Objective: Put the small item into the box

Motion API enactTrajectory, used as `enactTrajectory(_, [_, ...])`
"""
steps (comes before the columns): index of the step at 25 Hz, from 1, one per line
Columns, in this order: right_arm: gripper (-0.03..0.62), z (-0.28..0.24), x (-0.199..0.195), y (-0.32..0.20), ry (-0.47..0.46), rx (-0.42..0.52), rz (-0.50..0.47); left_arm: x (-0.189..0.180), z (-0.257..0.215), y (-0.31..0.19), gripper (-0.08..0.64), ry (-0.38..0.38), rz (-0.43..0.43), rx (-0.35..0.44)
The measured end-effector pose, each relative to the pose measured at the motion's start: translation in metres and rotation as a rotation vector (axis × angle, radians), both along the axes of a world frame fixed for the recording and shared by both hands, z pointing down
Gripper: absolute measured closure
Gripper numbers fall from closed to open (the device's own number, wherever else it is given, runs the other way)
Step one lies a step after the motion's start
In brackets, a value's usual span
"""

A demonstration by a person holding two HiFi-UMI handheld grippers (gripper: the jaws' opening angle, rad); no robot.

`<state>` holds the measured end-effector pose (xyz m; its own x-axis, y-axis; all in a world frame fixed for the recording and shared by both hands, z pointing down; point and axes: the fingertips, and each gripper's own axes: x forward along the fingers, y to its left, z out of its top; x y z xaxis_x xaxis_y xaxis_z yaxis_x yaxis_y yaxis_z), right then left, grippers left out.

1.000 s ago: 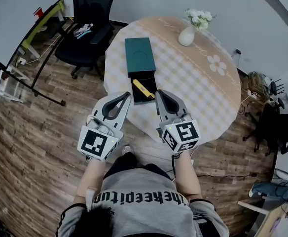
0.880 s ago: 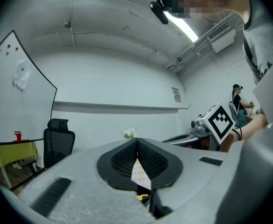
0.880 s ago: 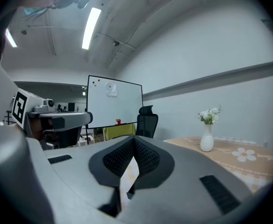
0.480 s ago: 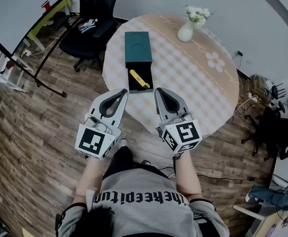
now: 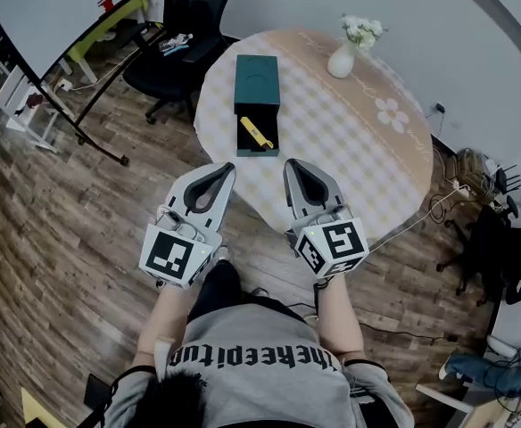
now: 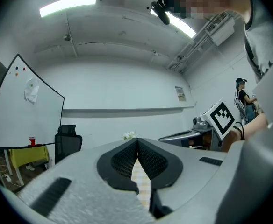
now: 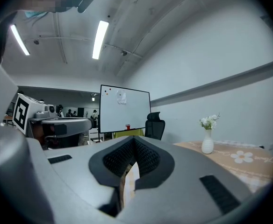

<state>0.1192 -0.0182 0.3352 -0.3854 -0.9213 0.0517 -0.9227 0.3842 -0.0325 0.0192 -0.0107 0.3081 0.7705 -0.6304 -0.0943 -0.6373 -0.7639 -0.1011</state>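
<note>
A dark green box (image 5: 257,80) lies on the round checked table (image 5: 350,159), its black tray (image 5: 270,141) slid out toward me. A small yellow item (image 5: 256,133) rests slantwise inside that tray. My left gripper (image 5: 228,167) and right gripper (image 5: 288,163) hover side by side at the table's near edge, a short way back from the tray. Neither touches the box. In the left gripper view the left gripper (image 6: 137,141) has its pads meeting with nothing between them. The right gripper (image 7: 134,139) is likewise shut and empty in its own view.
A white vase with flowers (image 5: 342,59) stands at the table's far side. A black office chair (image 5: 185,43) and a whiteboard on a stand (image 5: 64,52) are beyond the table to the left. Wooden floor surrounds the table, with cables and clutter at right.
Both grippers have drawn back from the box, from flanking the tray to the table's near edge. The box and yellow item stay where they were.
</note>
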Motion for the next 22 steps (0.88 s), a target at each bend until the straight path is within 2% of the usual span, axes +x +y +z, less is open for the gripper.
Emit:
enactTrajectory(11, [0.588, -0.009, -0.004, 0.042, -0.010, 0.024, -0.038, -0.004, -0.007, 0.047, 0.545, -0.003, -0.036, 0.025])
enactTrajectory(22, [0.588, -0.015, -0.001, 0.064, -0.011, 0.043, -0.040, -0.002, -0.010, 0.066, 0.545, 0.003, -0.044, 0.033])
